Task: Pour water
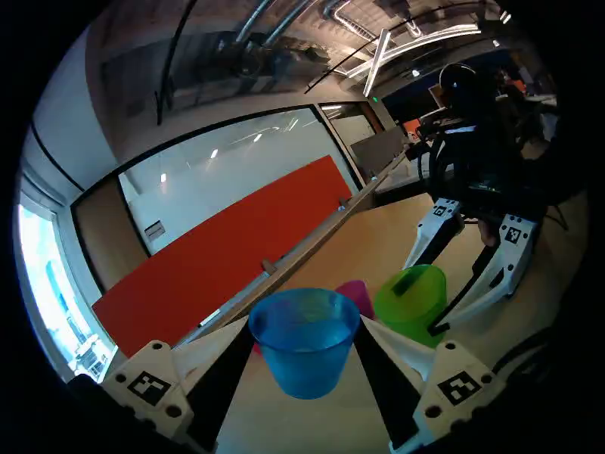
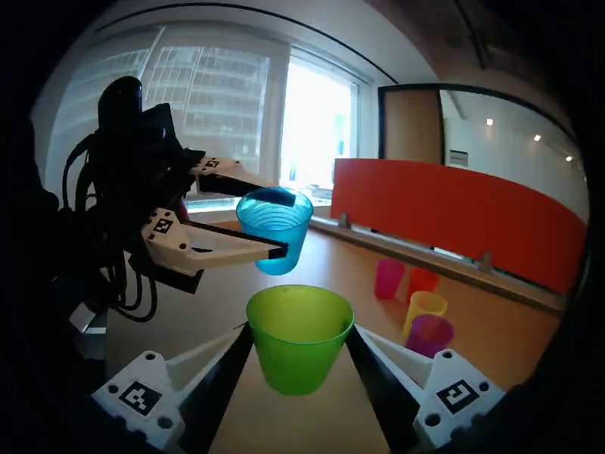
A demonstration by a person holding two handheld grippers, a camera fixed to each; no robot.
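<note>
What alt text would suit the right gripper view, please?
The right claw grips an upright green cup in the foreground. Beyond it, the left claw holds a blue cup over the wooden table, with four coloured cups at right.

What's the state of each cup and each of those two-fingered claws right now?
blue cup: upright, held in the air
green cup: upright, held
left gripper: shut on blue cup
right gripper: shut on green cup
pink cup: standing on table
orange cup: standing on table
yellow cup: standing on table
purple cup: standing on table
</note>
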